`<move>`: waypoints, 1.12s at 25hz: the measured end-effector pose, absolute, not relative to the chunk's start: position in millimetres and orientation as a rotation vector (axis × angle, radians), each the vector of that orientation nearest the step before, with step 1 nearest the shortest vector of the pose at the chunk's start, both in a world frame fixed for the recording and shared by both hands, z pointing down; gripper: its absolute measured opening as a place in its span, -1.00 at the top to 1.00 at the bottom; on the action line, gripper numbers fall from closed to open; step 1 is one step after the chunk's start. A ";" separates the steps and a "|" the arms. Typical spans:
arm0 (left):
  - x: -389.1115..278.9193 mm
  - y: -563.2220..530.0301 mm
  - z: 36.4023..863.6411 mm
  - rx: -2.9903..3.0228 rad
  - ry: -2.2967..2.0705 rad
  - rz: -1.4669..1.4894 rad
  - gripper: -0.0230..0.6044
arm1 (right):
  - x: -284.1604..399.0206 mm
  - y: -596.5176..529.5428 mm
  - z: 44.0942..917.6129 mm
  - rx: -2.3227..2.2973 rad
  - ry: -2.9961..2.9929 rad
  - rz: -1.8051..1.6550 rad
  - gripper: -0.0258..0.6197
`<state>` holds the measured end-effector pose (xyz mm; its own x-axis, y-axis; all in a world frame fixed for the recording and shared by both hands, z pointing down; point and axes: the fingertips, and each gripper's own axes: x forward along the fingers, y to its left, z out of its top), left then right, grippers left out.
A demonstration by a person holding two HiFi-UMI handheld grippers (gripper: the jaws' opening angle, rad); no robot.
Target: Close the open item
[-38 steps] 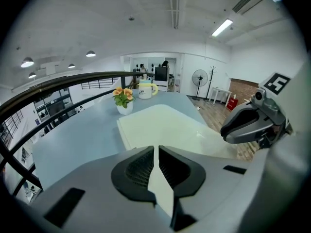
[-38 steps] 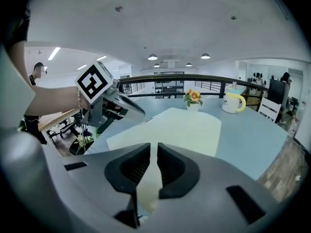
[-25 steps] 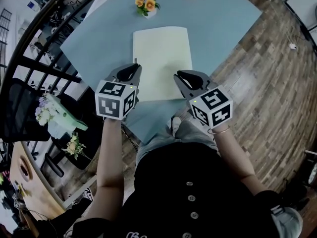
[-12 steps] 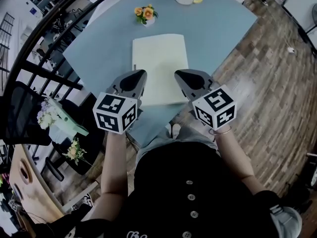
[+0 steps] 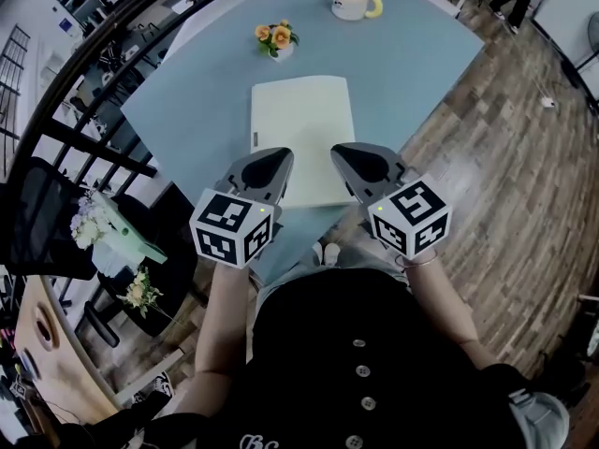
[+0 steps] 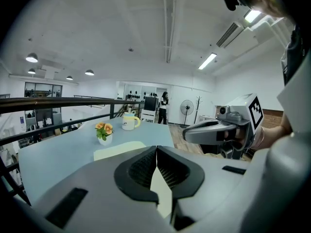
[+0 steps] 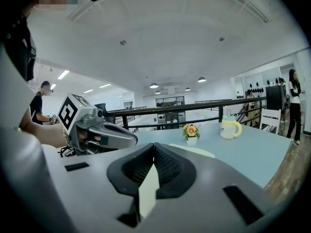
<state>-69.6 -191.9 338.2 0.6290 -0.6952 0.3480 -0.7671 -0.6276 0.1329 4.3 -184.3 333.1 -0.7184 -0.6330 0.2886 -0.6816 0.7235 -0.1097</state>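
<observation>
Book (image 5: pixel 301 138) shut, flat on table (image 5: pixel 402 54). Left gripper (image 5: pixel 279 157) at book's 7 o'clock, right gripper (image 5: pixel 344 154) at 5: both clenched, empty. Task appears complete.

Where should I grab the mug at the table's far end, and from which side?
Likely take the mug by its yellow handle, coming from the side of the right gripper: the mug stands upright and the handle juts out that way.
</observation>
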 end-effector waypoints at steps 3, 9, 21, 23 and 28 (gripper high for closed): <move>-68.9 -190.4 340.1 2.580 -1.182 0.387 0.86 | 2.9 -184.0 331.3 1.046 -2.708 0.312 0.91; -70.0 -186.8 346.8 2.542 -1.200 0.378 0.86 | -2.5 -177.9 329.3 0.972 -2.756 0.299 0.91; -74.3 -176.4 368.6 2.476 -1.178 0.349 0.86 | -10.8 -169.3 346.5 0.890 -2.766 0.386 0.91; -74.5 -175.2 370.6 2.478 -1.180 0.360 0.87 | -10.8 -167.4 350.0 0.878 -2.756 0.391 0.91; -73.6 -170.8 378.9 2.478 -1.186 0.401 0.87 | -7.9 -163.7 362.2 0.874 -2.724 0.407 0.91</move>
<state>-73.6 -170.8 378.9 0.6068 -0.6860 0.4015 -0.7890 -0.5812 0.1994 -7.9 -163.7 362.2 -0.7885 -0.5258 0.3191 -0.5962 0.7810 -0.1861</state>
